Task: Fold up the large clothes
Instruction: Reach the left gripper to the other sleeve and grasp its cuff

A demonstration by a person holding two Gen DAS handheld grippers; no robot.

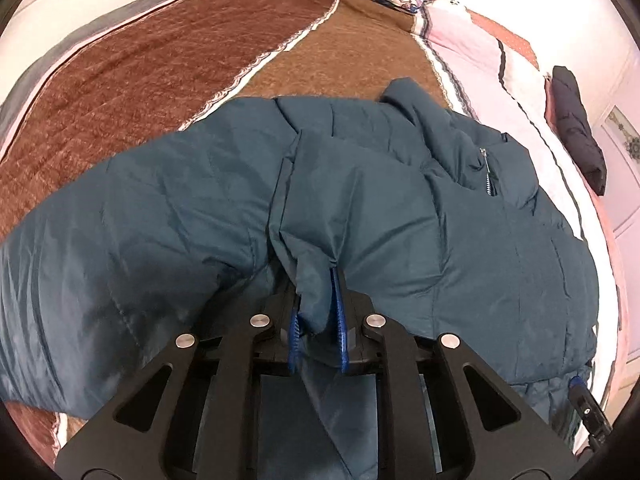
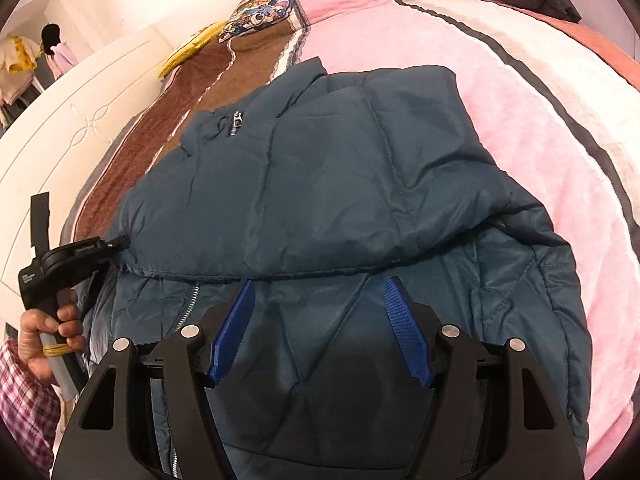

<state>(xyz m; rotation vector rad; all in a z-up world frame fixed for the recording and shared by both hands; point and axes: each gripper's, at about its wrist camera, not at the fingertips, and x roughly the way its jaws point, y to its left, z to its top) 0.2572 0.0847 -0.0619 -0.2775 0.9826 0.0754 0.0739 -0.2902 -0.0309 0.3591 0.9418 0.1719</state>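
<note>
The left gripper point(image 1: 318, 312) has its blue ribbed fingers point(image 1: 339, 320) pinched nearly closed on a fold of the dark teal quilted puffer jacket point(image 1: 360, 200), while the right gripper point(image 2: 318, 322) hovers wide apart and empty just above that jacket, which lies spread on the brown-and-pink striped bed point(image 2: 460, 92).

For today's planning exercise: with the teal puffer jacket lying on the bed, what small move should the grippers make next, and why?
Probably close the right gripper on the teal puffer jacket. Its jaws stand open over the fabric, gripping nothing, while the left gripper already pinches a fold. Both holds seem needed to lift and fold it.
</note>
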